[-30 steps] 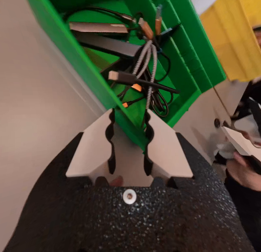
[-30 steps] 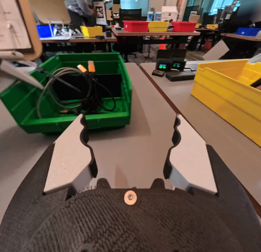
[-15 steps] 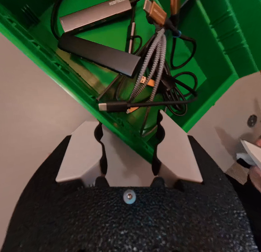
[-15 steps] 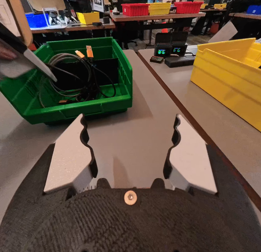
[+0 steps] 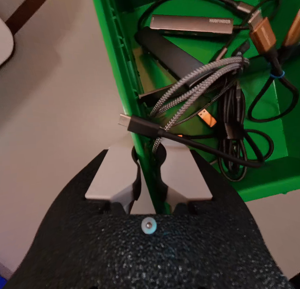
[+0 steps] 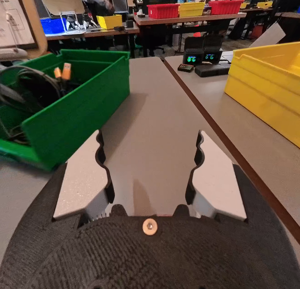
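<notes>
Straddling the green bin [image 5: 129,93] wall, left gripper [image 5: 148,153] fingers pinch it.

Green bin [image 5: 113,38] of cables on a grey table [image 5: 56,102], yellow bin [image 6: 263,89] nearby.
The green bin's wall stands between the left tongs [image 5: 148,151]. Just ahead inside lie a black cable [image 5: 142,125], a braided cable [image 5: 186,93], an orange plug [image 5: 207,117] and two hubs [image 5: 191,24]. The yellow bin sits ahead-right of the right tongs [image 6: 149,132], beyond it two lit screens [image 6: 191,59].
</notes>
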A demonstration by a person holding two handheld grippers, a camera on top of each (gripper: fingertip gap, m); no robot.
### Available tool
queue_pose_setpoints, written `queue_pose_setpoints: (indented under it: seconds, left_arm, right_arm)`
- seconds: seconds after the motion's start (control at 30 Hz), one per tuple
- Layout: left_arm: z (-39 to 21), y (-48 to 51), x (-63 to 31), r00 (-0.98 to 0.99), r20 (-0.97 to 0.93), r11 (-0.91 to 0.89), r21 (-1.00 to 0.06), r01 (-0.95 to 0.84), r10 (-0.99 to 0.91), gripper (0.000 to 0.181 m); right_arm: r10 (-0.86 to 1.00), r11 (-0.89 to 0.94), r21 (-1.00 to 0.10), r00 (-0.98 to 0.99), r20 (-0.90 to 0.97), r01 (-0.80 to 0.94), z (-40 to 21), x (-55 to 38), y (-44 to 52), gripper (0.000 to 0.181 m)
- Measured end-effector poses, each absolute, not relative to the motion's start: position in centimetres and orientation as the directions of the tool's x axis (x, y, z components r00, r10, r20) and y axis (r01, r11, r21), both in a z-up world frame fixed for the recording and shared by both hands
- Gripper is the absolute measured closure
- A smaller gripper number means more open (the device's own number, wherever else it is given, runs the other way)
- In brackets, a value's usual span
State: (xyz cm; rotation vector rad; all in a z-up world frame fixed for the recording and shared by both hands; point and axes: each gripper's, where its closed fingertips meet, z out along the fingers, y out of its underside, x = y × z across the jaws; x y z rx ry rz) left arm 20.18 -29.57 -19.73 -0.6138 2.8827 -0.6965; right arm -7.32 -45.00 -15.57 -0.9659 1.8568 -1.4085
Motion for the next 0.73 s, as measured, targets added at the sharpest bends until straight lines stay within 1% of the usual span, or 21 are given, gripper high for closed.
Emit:
queue_pose_setpoints:
  seconds: [0.03,0.1,0.17,0.23,0.3,0.37,0.43,0.47,0.53,0.6,0.63,0.67,0.73]
  left_arm:
    - [-19.7,-27.7,20.1,-0.922,-0.009,0.82,-0.461,-0.339,-0.387,0.173]
    - [-19.7,-23.7,19.7,-0.934,-0.003,0.827,-0.466,-0.315,-0.357,0.173]
    - [-19.7,-19.5,19.0,-0.942,-0.008,0.832,-0.471,-0.293,-0.337,0.173]
    - [-19.8,-15.2,18.1,-0.942,-0.007,0.826,-0.483,-0.29,-0.335,0.173]
    - [-19.8,-10.8,16.9,-0.941,-0.01,0.823,-0.489,-0.289,-0.337,0.171]
    - [-20.0,-6.3,15.8,-0.942,-0.035,0.823,-0.499,-0.273,-0.334,0.171]
    - [-20.2,-2.3,14.8,-0.943,-0.049,0.824,-0.503,-0.263,-0.331,0.171]
    - [-20.3,-0.5,14.3,-0.941,-0.04,0.821,-0.502,-0.273,-0.337,0.171]
    - [-20.3,2.7,13.5,-0.935,-0.024,0.813,-0.503,-0.293,-0.353,0.171]
    - [-20.3,5.5,12.9,-0.927,-0.006,0.798,-0.511,-0.319,-0.374,0.172]
    - [-20.3,6.7,12.6,-0.922,0.006,0.789,-0.516,-0.335,-0.387,0.172]
    - [-20.3,7.9,12.4,-0.917,0.015,0.78,-0.521,-0.347,-0.398,0.172]
    - [-20.3,10.3,12.3,-0.909,0.015,0.771,-0.522,-0.363,-0.417,0.172]
  right_arm:
    - [-0.836,0.159,-0.97,-0.547,-0.034,-0.183,-15.1,-7.3,-44.8,0.069]
    - [-0.854,0.13,-0.976,-0.52,-0.019,-0.177,-14.2,-6.7,-43.7,0.07]
    - [-0.899,0.091,-0.978,-0.438,0.001,-0.189,-13.3,-5.2,-41.3,0.072]
    - [-0.971,0.027,-0.972,-0.238,0.03,-0.233,-12.7,-3.0,-36.4,0.081]
    - [-0.996,-0.024,-0.961,-0.076,0.047,-0.276,-11.8,-0.9,-31.4,0.073]
    - [-0.991,-0.117,-0.959,0.097,0.095,-0.259,-10.0,1.8,-26.0,0.065]
    - [-0.953,-0.205,-0.947,0.273,0.134,-0.248,-7.8,5.1,-21.1,0.064]
    - [-0.934,-0.22,-0.945,0.332,0.133,-0.24,-6.4,7.2,-19.2,0.064]
    - [-0.914,-0.198,-0.962,0.391,0.111,-0.19,-2.8,12.6,-16.1,0.065]
    - [-0.906,-0.134,-0.972,0.421,0.041,-0.192,-0.3,19.1,-13.2,0.065]
    - [-0.896,-0.095,-0.972,0.443,-0.011,-0.217,0.2,22.4,-11.3,0.065]
    - [-0.881,-0.073,-0.964,0.47,-0.059,-0.256,0.0,25.7,-9.2,0.069]
    - [-0.847,-0.048,-0.902,0.496,-0.19,-0.429,-2.8,31.1,-4.2,0.074]
